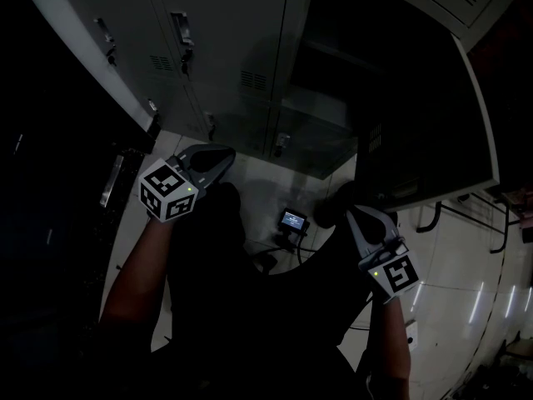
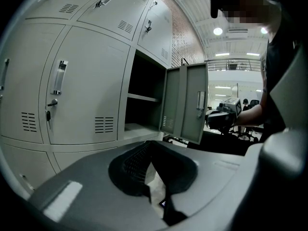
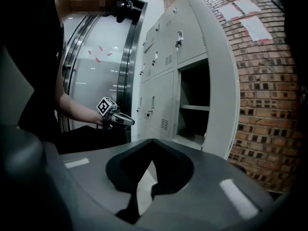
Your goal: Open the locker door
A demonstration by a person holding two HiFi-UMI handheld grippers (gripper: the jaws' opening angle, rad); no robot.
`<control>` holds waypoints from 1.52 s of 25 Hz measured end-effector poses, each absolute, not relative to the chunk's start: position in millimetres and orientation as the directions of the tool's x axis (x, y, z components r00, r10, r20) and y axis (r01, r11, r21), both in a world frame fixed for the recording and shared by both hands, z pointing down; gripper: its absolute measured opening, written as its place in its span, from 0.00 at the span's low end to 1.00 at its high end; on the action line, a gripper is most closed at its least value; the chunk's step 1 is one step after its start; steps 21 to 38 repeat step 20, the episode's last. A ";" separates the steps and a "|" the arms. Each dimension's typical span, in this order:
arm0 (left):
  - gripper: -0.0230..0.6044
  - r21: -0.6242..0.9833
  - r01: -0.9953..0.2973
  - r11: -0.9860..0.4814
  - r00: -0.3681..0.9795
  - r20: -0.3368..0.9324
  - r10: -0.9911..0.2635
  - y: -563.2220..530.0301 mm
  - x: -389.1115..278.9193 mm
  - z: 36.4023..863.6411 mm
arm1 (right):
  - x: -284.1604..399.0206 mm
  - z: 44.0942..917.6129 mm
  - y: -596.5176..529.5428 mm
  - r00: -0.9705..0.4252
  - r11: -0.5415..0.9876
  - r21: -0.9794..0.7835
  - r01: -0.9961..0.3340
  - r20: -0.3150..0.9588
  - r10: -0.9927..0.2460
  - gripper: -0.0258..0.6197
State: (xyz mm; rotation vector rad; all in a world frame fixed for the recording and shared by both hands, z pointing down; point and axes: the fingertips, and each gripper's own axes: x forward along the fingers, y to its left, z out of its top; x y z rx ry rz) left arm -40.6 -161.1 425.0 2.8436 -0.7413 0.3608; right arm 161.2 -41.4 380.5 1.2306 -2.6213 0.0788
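The grey lockers (image 1: 225, 48) stand ahead of me. One locker compartment (image 2: 144, 105) is open and its shelf is bare. Its door (image 2: 190, 102) is swung wide out to the right, and in the head view the door (image 1: 433, 98) hangs dark over my right side. My left gripper (image 1: 218, 158) is held low in front of the closed lockers, jaws shut on nothing. My right gripper (image 1: 354, 213) is below the open door, apart from it, also shut with nothing in it. The left gripper view shows its own fingertips (image 2: 156, 186) together; the right gripper's fingertips (image 3: 144, 186) are together too.
A small device with a lit screen (image 1: 292, 220) lies on the tiled floor with cables beside it. Closed lockers with handles (image 2: 57, 81) fill the left. A brick wall (image 3: 269, 105) is right of the lockers. A dark tube frame (image 1: 441, 215) stands at the right.
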 end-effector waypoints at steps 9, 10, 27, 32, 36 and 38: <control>0.05 0.112 -0.498 -0.860 0.847 0.276 -0.455 -161.2 -40.6 424.4 | 161.0 380.9 -41.7 -0.615 0.643 0.054 -0.764 0.244 -0.750 0.04; 0.05 0.111 -0.498 -0.860 0.847 0.276 -0.455 -161.2 -40.7 424.4 | 160.9 381.1 -41.6 -0.615 0.644 0.054 -0.763 0.246 -0.749 0.04; 0.05 0.114 -0.498 -0.860 0.847 0.275 -0.454 -161.8 -41.1 424.5 | 160.2 381.3 -42.0 -0.618 0.646 0.052 -0.761 0.246 -0.747 0.04; 0.05 0.114 -0.498 -0.860 0.847 0.275 -0.454 -161.8 -41.1 424.5 | 160.2 381.3 -42.0 -0.618 0.646 0.052 -0.761 0.246 -0.747 0.04; 0.05 0.114 -0.498 -0.860 0.847 0.275 -0.454 -161.8 -41.1 424.5 | 160.2 381.3 -42.0 -0.618 0.646 0.052 -0.761 0.246 -0.747 0.04; 0.05 0.114 -0.498 -0.860 0.847 0.275 -0.454 -161.8 -41.1 424.5 | 160.2 381.3 -42.0 -0.618 0.646 0.052 -0.761 0.246 -0.747 0.04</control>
